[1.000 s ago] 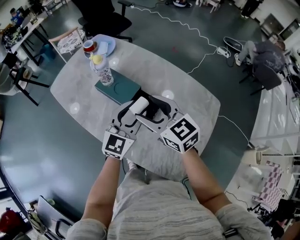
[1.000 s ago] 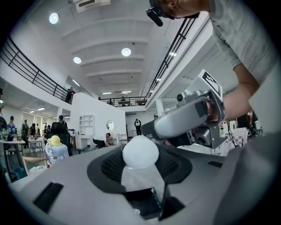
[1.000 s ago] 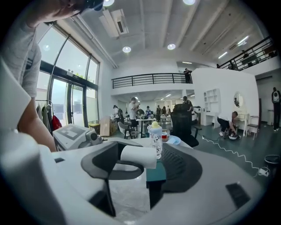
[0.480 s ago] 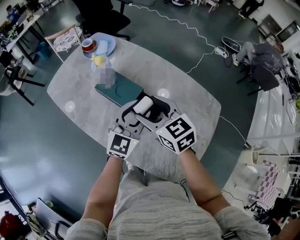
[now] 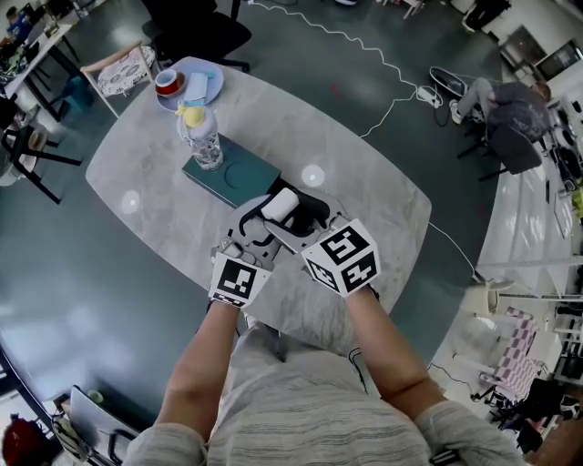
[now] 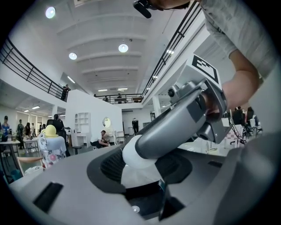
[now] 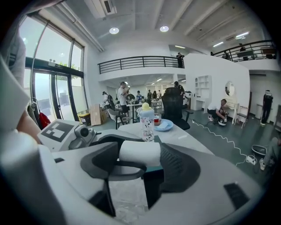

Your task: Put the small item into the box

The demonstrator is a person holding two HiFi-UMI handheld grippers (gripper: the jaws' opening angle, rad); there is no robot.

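Observation:
A small white roll [image 5: 280,202] is clamped end to end between the pads of my right gripper [image 5: 286,211], which is shut on it just above the table. In the right gripper view the roll [image 7: 140,153] spans the gap between the two dark pads. My left gripper [image 5: 258,233] is pressed in close from the left. Its jaws stand wide on either side of the roll [image 6: 134,154], with one fingertip [image 7: 127,170] looped under it. The flat teal box [image 5: 239,173] lies just beyond the roll, towards the far left.
A water bottle [image 5: 202,136] with a yellow cap stands on the teal box's far end. A blue plate [image 5: 193,89] and a red cup [image 5: 169,83] sit at the far end of the oval marble table [image 5: 364,173]. A black office chair [image 5: 196,27] stands beyond it.
Both grippers have stayed together over the same spot, drifting only slightly. The roll is still in the right gripper and the left jaws are as wide as before.

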